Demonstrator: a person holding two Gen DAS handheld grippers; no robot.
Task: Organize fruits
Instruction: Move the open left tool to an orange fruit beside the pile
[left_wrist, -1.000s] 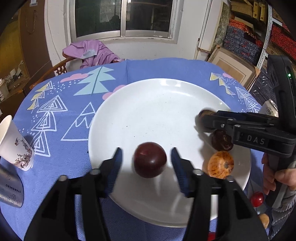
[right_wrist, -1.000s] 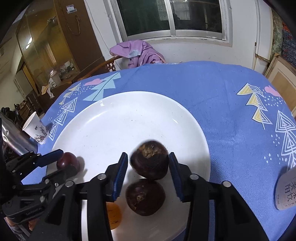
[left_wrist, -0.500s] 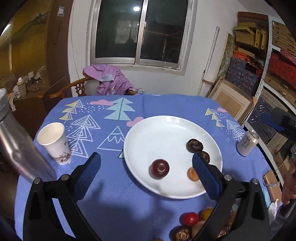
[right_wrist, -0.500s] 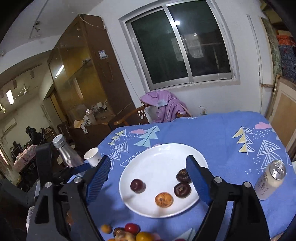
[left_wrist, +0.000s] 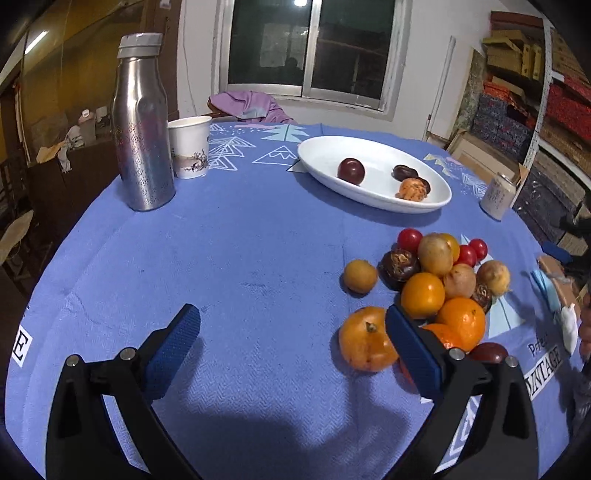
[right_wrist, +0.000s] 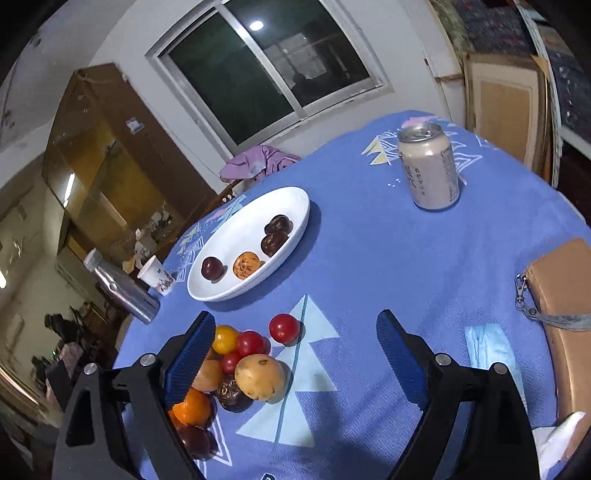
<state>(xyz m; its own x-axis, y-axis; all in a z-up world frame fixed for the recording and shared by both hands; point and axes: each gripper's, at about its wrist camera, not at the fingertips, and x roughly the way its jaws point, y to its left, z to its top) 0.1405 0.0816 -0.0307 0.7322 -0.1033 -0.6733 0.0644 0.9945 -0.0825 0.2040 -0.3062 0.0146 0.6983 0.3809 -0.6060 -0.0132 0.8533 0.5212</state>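
Note:
A white plate (left_wrist: 321, 147) (right_wrist: 295, 206) holds a dark red plum (left_wrist: 351, 170) (right_wrist: 212, 268), an orange fruit (left_wrist: 412, 189) (right_wrist: 246, 264) and two dark brown fruits (left_wrist: 404, 172) (right_wrist: 275, 242). A pile of loose fruits (left_wrist: 436, 280) (right_wrist: 236, 365) lies on the blue cloth nearer to me, with oranges, cherry tomatoes and yellow-brown fruits. My left gripper (left_wrist: 295, 350) is open and empty over bare cloth, left of the pile; its right finger is beside an orange (left_wrist: 365, 343). My right gripper (right_wrist: 295, 363) is open and empty, just above the pile's right side.
A steel bottle (left_wrist: 142, 122) (right_wrist: 122, 290) and a paper cup (left_wrist: 190, 146) (right_wrist: 157, 275) stand at the left. A drink can (left_wrist: 496, 197) (right_wrist: 430, 166) stands right of the plate. A brown pouch (right_wrist: 565, 314) and a blue face mask (right_wrist: 489, 347) lie at the right edge.
Both grippers have let go of the fruit on the plate, opened wide and pulled back and down toward the loose fruit pile.

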